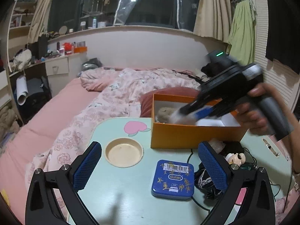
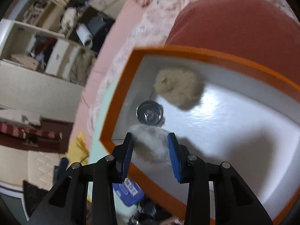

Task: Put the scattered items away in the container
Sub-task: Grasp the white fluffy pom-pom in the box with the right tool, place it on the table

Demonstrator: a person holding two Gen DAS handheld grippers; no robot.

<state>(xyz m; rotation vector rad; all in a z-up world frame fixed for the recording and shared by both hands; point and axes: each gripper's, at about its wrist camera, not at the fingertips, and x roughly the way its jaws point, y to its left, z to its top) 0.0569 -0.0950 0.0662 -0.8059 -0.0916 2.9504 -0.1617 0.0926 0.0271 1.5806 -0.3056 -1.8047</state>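
A: Any writing you can read?
B: Only on the blue tin (image 1: 172, 180), lying on the pale green table (image 1: 120, 202) between the tips of the left gripper (image 1: 150, 166): "durex" in white, a barcode sticker above it, gold handwritten characters around.
A: And those jaws?
B: Spread wide, nothing between the pads.
A: The right gripper (image 2: 150, 150)?
B: Narrow, pads pressing a grey-white fluffy pompom (image 2: 150, 142), held over the open orange box (image 2: 120, 101), just inside its near wall.
A: What does the right wrist view add?
B: The box's white inside: ahead of the jaws stands a small clear glass (image 2: 149, 114), and beyond it lies a beige fluffy ball (image 2: 178, 88). The left view catches only a glimpse of that ball.
A: And the left view alone?
B: The hand (image 1: 256, 112) gripping the right tool, a small figurine (image 1: 236, 157) and dark clutter beside the right-hand pad, and a round recess (image 1: 123, 152) ahead of the left-hand pad.
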